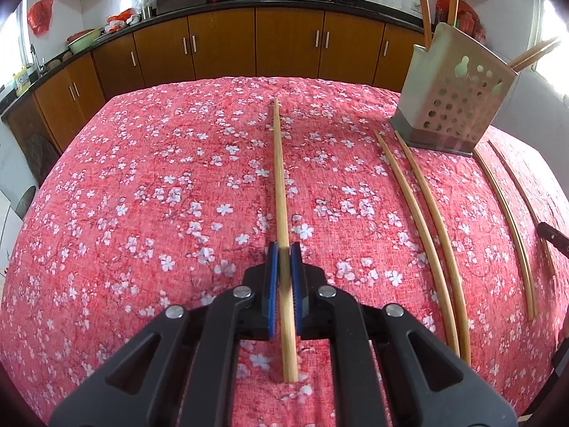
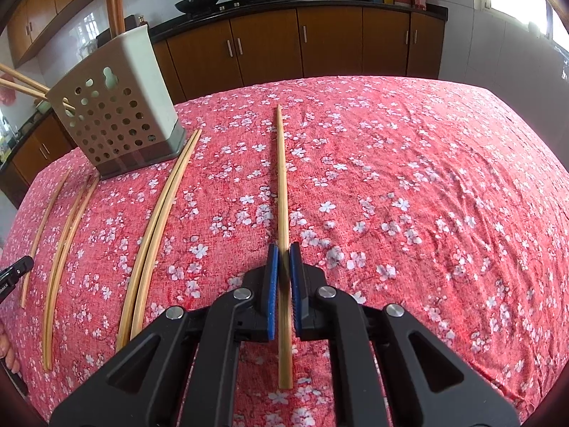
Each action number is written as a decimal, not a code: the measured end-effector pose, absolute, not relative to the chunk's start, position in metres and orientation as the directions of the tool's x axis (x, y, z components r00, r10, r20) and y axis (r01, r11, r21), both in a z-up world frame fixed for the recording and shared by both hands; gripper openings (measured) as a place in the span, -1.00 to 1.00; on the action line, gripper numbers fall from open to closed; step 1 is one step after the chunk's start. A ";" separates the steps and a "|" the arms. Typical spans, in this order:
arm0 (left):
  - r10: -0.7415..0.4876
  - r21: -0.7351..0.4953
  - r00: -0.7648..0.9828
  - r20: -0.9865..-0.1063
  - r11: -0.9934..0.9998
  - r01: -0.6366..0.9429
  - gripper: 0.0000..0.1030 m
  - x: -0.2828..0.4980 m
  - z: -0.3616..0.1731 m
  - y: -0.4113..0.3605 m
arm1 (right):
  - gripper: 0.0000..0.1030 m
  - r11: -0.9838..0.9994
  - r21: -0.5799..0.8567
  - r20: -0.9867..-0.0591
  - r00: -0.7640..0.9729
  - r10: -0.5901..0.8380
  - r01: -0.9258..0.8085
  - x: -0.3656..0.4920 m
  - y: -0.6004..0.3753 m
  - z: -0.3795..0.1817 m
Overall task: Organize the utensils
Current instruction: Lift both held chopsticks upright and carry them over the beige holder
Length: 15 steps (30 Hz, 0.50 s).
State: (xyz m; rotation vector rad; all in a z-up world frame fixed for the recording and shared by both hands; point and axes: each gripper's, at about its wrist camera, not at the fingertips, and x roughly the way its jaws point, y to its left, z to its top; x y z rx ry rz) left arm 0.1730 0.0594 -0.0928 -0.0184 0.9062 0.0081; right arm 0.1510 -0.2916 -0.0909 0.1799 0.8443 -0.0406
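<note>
Closest to you in the left wrist view, your left gripper (image 1: 284, 259) is clamped on a chopstick (image 1: 281, 185): the blue pads (image 1: 272, 284) squeeze it from both sides. The stick's thick end pokes back past the pads toward you, and the thin end runs forward over the red floral tablecloth (image 1: 142, 195). Its far tip looks to be on or just above the cloth; you cannot tell which from here.

Your right gripper (image 2: 283, 259) is closed the same way on a second chopstick (image 2: 282, 185), which runs straight ahead from between its pads, with the butt end behind them.

The perforated utensil holder (image 1: 458, 96) stands upright on the cloth between your two hands: ahead and to the right of the left gripper, ahead and to the left of the right one. It already has several chopsticks standing in it, leaning out over its rim.

Loose chopsticks lie flat on the cloth. One pair (image 1: 426, 220) lies side by side just in front of the holder's base, to the right of your left gripper. Another pair (image 2: 156, 220) lies touching along its length, to the left of your right gripper, its far ends just beside the holder's corner.

Brown kitchen cabinets (image 1: 220, 46) run behind the table.
</note>
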 end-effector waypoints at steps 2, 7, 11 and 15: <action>0.003 -0.008 0.615 -0.788 1.000 -0.014 -0.85 0.172 -0.092 0.059 | -0.85 0.982 0.153 -0.745 0.666 0.042 0.109 0.150 -0.290 -0.088; -0.014 -0.031 0.661 -0.750 0.999 -0.014 -0.85 0.162 -0.069 0.064 | -0.85 0.978 0.182 -0.684 0.728 0.052 0.100 0.133 -0.303 -0.060; -0.037 -0.061 0.726 -0.687 0.998 -0.007 -0.85 0.156 -0.033 0.065 | -0.85 0.976 0.197 -0.616 0.787 0.049 0.093 0.123 -0.308 -0.027; -0.058 -0.089 0.791 -0.609 0.996 0.004 -0.85 0.151 0.005 0.065 | -0.85 0.974 0.212 -0.541 0.840 0.051 0.078 0.116 -0.309 0.005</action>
